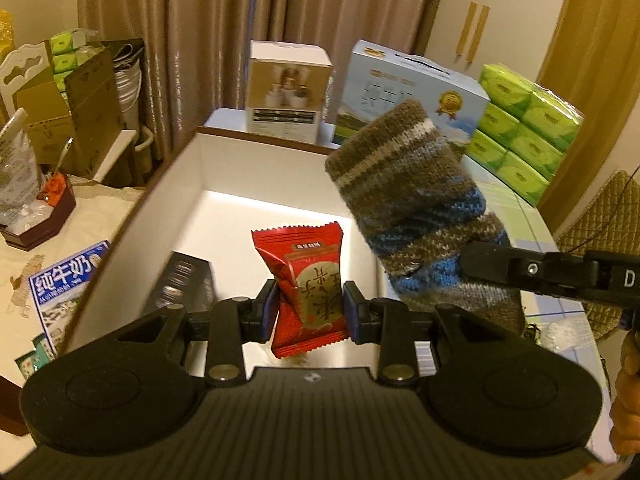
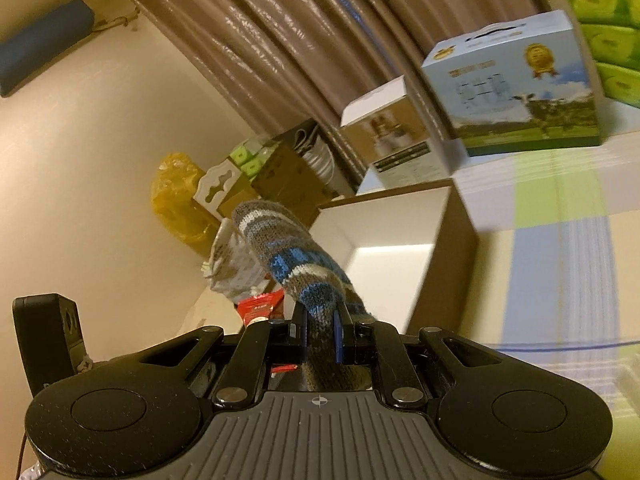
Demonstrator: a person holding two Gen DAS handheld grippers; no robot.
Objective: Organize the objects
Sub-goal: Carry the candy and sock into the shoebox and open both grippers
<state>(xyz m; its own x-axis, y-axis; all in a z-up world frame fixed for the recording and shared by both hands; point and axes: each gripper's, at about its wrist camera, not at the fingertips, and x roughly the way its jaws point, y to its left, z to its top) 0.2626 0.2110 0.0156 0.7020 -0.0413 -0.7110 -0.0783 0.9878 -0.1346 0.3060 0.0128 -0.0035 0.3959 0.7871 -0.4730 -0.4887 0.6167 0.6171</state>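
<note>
Left gripper [image 1: 310,312] clamped on red candy packet [image 1: 306,280], held over open white box [image 1: 224,208]. Right gripper [image 2: 320,336] closed tight on striped knitted sock [image 2: 288,256], sock sticking up beside box's right edge. Black item [image 1: 182,280] lying inside box. Blue carton [image 1: 404,96], green tissue packs [image 1: 524,128] behind on counter [image 1: 508,200].
</note>
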